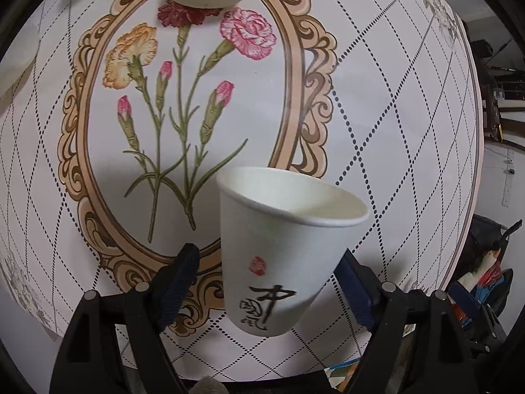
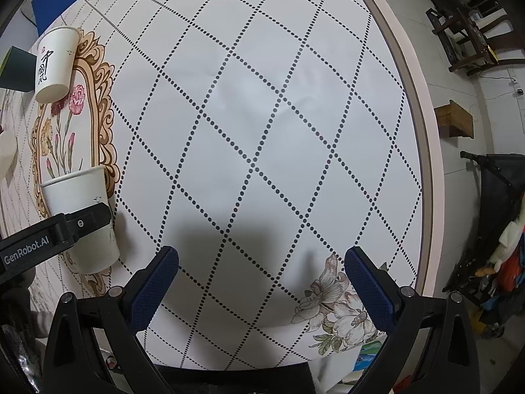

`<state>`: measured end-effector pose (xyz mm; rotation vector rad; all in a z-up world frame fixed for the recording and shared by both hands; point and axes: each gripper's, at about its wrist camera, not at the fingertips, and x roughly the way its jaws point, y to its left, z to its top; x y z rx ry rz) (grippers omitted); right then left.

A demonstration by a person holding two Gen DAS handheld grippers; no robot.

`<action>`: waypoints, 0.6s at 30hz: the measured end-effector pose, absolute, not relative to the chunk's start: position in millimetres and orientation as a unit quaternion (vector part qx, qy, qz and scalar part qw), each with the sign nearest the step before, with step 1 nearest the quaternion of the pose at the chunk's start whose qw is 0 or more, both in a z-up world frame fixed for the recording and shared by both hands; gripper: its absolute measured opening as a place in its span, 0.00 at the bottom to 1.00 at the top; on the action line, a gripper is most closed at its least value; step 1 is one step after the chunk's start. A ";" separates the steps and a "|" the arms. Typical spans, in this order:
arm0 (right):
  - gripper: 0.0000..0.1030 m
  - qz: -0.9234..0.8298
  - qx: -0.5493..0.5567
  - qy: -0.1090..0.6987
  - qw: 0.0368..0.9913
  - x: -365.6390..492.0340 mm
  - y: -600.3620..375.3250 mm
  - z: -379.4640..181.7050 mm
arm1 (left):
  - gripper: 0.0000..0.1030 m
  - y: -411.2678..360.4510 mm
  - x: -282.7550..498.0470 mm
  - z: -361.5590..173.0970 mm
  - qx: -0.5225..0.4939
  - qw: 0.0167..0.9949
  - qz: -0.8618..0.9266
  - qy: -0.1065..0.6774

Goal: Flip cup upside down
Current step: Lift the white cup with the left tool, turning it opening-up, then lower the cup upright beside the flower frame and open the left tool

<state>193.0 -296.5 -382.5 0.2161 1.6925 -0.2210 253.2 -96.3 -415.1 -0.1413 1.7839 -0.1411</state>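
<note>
Round table (image 2: 262, 115), cloth with dotted diamond grid and framed carnation print (image 1: 183, 98). My left gripper (image 1: 262, 282): fingers apart, cup (image 1: 282, 249) between them, rim up, slightly tilted; right pad touches wall, left pad apart, firm clamp unconfirmed. My right gripper (image 2: 262, 282): fingers wide apart, nothing between, above bare cloth. Second cup (image 2: 55, 65) stands inverted at far end of print.
</note>
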 end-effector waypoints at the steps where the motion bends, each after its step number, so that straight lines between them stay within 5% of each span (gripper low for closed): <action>1: 1.00 -0.097 0.096 0.745 0.653 194.3 -294.5 -382.5 | 0.79 -96.5 252.1 -414.6 -0.061 0.625 -0.059 0.776; 9: 1.00 -0.094 0.100 0.742 0.657 197.0 -285.5 -379.9 | 0.79 -88.6 244.6 -388.6 -0.069 0.636 -0.072 0.765; 18: 1.00 -0.056 0.118 0.727 0.674 183.0 -269.9 -342.7 | 0.79 -61.3 219.5 -297.1 -0.016 0.718 -0.044 0.694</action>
